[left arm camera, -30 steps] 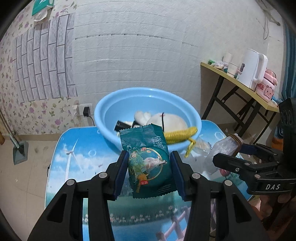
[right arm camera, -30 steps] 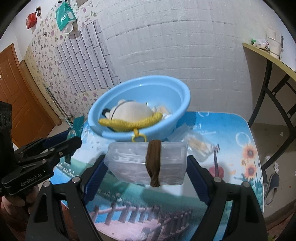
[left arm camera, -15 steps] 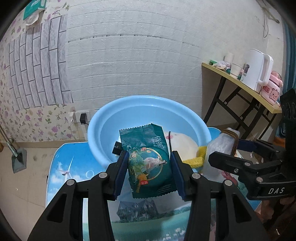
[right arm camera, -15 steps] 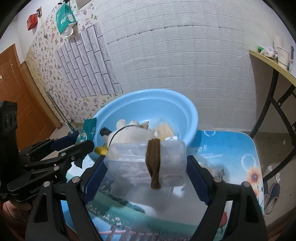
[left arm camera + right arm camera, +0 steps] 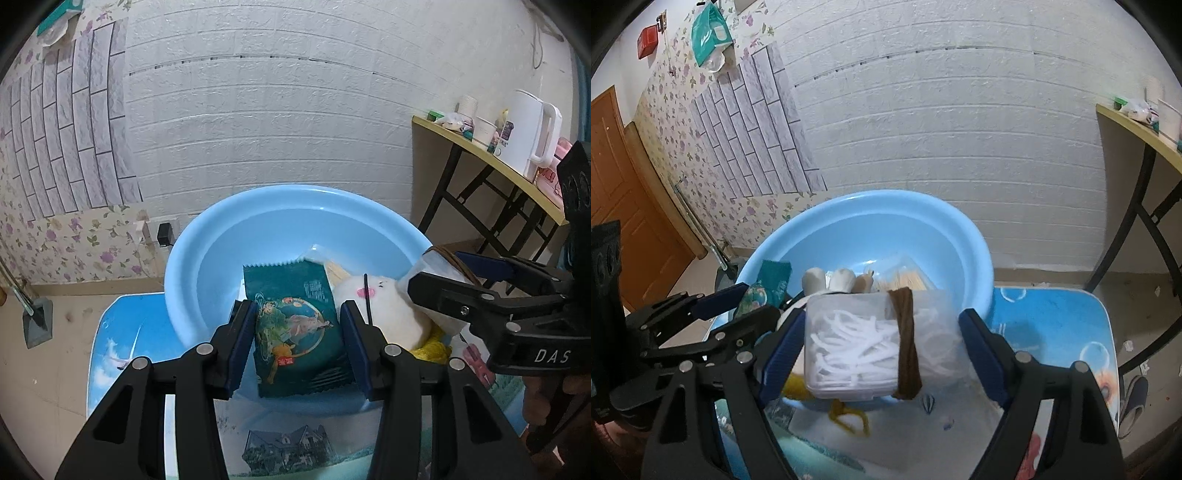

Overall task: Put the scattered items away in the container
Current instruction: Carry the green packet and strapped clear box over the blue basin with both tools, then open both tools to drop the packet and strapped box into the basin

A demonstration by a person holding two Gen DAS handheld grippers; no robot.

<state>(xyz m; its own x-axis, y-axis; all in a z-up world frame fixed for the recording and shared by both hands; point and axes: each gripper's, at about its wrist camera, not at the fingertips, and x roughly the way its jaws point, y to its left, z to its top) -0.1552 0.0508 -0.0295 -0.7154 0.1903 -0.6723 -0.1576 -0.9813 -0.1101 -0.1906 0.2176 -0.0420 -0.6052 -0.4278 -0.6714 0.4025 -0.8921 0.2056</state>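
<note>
My left gripper (image 5: 297, 314) is shut on a dark green snack packet (image 5: 295, 332), which hangs upright over the near part of the light blue basin (image 5: 258, 236). My right gripper (image 5: 882, 325) is shut on a clear plastic box (image 5: 857, 339) of white pieces with a brown band around it, held over the basin's (image 5: 923, 229) near rim. A white plush toy (image 5: 376, 306), a yellow cord (image 5: 849, 413) and a clear bag of pale sticks (image 5: 905, 277) lie in the basin. Each gripper shows in the other's view: the right gripper (image 5: 439, 269) beside the toy, the left gripper (image 5: 753, 301) at the basin's left.
The basin stands on a small table with a blue scenic cover (image 5: 1052, 325), close to a white brick wall. A yellow side table (image 5: 461, 136) with a white kettle (image 5: 532, 133) and cups stands at the right. A brown door (image 5: 613, 192) is at the left.
Both grippers have moved forward toward the basin with their loads. The packet and the box, earlier short of it above the table, now hang over its near rim.
</note>
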